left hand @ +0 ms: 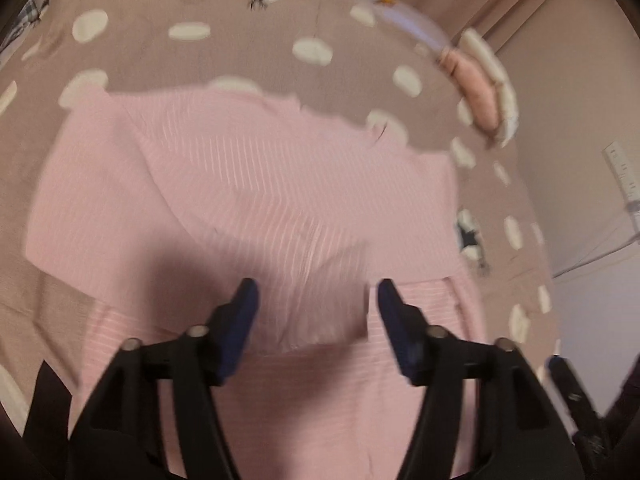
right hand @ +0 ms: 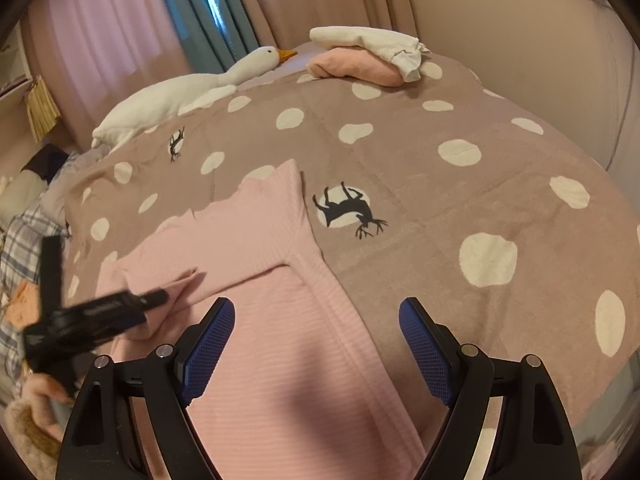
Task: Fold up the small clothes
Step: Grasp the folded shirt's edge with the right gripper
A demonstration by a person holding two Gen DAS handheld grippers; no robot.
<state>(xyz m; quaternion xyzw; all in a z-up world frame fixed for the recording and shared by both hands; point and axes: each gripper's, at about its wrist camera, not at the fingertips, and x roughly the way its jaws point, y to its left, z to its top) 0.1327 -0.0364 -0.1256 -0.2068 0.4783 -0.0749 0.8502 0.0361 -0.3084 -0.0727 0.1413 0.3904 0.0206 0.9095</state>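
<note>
Dotted bedspread (right hand: 460,208), ribbed pink garment (right hand: 280,320) half-folded

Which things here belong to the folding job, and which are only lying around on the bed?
Belong to the job:
- pink ribbed garment, partly folded
- left gripper, jaws open
- right gripper, jaws open

Just lying about:
- goose plush toy
- pile of pink and white clothes at the far edge
- spotted bedspread

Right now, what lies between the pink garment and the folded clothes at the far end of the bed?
Only bare dotted bedspread separates the pink garment from the folded clothes, seen in the right wrist view.
</note>
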